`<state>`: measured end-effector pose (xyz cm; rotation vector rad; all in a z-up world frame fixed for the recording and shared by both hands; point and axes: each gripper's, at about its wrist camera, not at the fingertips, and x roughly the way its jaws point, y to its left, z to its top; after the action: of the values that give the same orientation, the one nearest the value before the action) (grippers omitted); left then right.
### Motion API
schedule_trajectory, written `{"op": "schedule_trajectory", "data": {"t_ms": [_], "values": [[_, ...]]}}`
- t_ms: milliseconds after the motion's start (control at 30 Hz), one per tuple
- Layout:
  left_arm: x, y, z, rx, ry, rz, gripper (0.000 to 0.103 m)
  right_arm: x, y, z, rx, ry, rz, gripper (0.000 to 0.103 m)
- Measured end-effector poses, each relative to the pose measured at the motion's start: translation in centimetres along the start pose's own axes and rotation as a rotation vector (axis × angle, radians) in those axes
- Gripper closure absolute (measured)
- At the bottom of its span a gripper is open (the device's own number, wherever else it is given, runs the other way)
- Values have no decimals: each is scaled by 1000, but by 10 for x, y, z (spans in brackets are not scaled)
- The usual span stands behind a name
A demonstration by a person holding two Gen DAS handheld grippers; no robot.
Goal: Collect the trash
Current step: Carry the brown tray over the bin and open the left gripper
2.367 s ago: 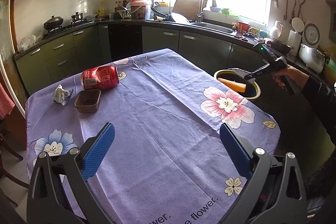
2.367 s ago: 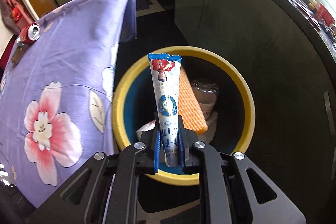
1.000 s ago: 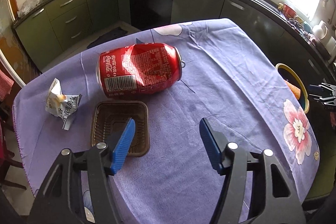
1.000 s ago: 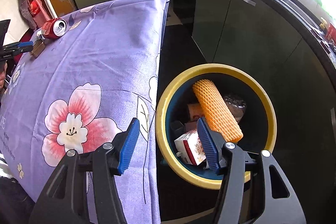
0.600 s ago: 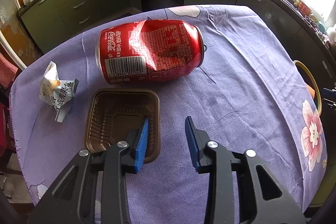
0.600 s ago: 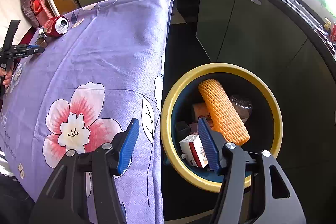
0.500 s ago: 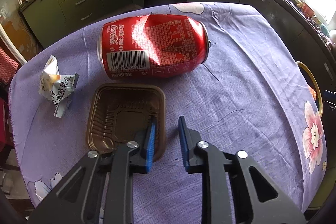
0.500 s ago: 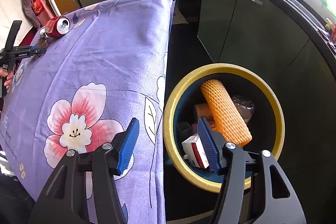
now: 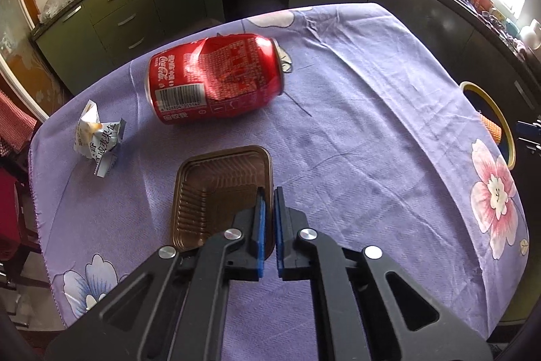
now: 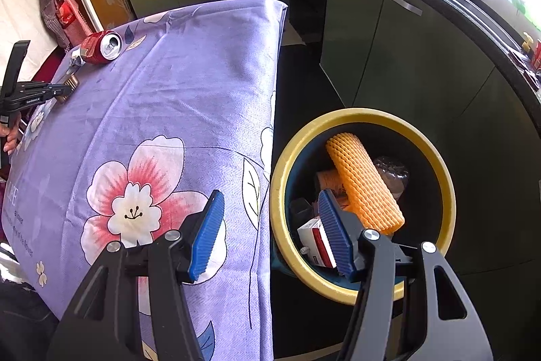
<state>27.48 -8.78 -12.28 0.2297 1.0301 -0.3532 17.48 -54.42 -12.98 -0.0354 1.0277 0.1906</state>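
With the left hand-held gripper (image 9: 269, 219) pinched thinly on the right wall of the brown plastic tray (image 9: 216, 188) on the table (image 9: 372, 131), right hand-held gripper (image 10: 270, 225) wide and empty by the bin (image 10: 449, 192), the flimsy wall may buckle and slip when lifted.

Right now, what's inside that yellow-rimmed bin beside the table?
In the bin I see an orange foam net sleeve, a red-and-white box, a clear crumpled wrapper. Whatever lies beneath them, and behind the right gripper, is hidden.
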Motion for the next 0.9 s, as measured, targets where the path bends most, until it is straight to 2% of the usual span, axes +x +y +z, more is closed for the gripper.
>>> {"op": "schedule_trajectory", "data": {"t_ms": [300, 533, 700, 900], "values": [[-43, -80, 7, 145, -61, -88, 98, -17, -17, -20, 41, -26, -34, 45], [-53, -187, 32, 319, -87, -232, 98, -35, -56, -49, 128, -41, -91, 45], [-39, -268, 57, 426, -88, -337, 98, -51, -86, -73, 188, -53, -122, 45], [15, -361, 91, 483, 7, -485, 98, -64, -114, -100, 245, -52, -135, 45]]}}
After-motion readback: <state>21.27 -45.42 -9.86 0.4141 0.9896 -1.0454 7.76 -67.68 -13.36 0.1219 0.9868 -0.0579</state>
